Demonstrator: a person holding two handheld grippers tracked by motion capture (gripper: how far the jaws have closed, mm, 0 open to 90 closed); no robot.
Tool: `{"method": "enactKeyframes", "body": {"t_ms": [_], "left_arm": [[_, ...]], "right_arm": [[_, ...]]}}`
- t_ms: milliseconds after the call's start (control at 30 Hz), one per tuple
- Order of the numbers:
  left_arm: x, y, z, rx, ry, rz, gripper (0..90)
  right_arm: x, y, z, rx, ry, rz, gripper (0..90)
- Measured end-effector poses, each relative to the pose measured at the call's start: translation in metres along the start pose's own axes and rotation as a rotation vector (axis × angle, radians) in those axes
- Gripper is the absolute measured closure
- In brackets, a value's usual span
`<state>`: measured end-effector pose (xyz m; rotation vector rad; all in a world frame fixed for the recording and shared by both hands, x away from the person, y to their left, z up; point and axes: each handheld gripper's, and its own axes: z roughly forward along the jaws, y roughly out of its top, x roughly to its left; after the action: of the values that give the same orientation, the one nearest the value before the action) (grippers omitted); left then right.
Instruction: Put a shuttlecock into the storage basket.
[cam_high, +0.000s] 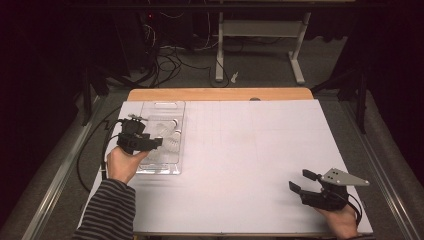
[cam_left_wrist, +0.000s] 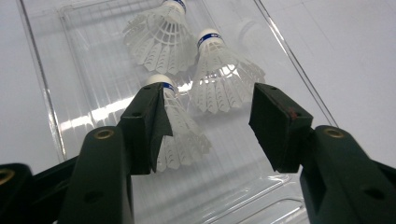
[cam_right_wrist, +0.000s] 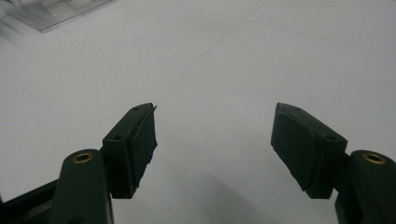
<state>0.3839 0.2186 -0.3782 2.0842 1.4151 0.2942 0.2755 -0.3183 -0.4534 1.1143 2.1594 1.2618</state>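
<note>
Your left hand (cam_high: 121, 162) is holding the left gripper (cam_high: 159, 142) over the clear tray (cam_high: 176, 111) at the left side of the white sheet (cam_high: 250, 150), near its far edge. In the left gripper view its jaws are standing spread, with nothing pinched between the pads. Three white shuttlecocks are lying inside the tray (cam_left_wrist: 44, 100), each with a blue band under its cork. The nearest shuttlecock (cam_left_wrist: 184, 133) is lying just beside the left-hand jaw in that view, partly hidden behind it, with its cork pointing away from you; whether the pad is touching the feathers, you cannot tell from here. The middle shuttlecock (cam_left_wrist: 222, 77) is sitting beyond the gap between the jaws, and the far shuttlecock (cam_left_wrist: 161, 37) is lying behind it toward the tray's far end, the two skirts close together.

Moving right, the sheet is running bare across the middle of the table.

At the near right corner your right hand (cam_high: 342, 220) is holding the right gripper (cam_high: 298, 181), well apart from the tray. Its jaws are pointing toward the left across the sheet and are standing wide apart over bare white surface (cam_right_wrist: 215, 70), gripping nothing. A corner of the tray (cam_right_wrist: 51, 11) is showing at the top left of the right gripper view
</note>
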Motion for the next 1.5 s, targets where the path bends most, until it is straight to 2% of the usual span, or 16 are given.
{"method": "enactKeyframes", "body": {"t_ms": [333, 700, 967, 1500], "left_arm": [[-0.010, -0.002, -0.004, -0.009, -0.026, 0.032, 46.7], [-0.018, -0.005, -0.008, -0.018, -0.035, 0.055, 46.6], [-0.015, -0.011, -0.010, -0.029, -0.054, 0.033, 46.6], [-0.020, -0.016, -0.013, -0.040, -0.064, 0.048, 46.1]], "right_arm": [[0.000, 0.000, 0.000, 0.000, 0.000, -0.001, 31.5], [0.000, 0.000, 0.000, -0.002, 0.001, 0.000, 31.5], [0.000, 0.000, 0.000, -0.002, 0.002, 0.001, 31.5], [0.000, 0.000, 0.000, -0.002, 0.002, 0.002, 31.5]]}}
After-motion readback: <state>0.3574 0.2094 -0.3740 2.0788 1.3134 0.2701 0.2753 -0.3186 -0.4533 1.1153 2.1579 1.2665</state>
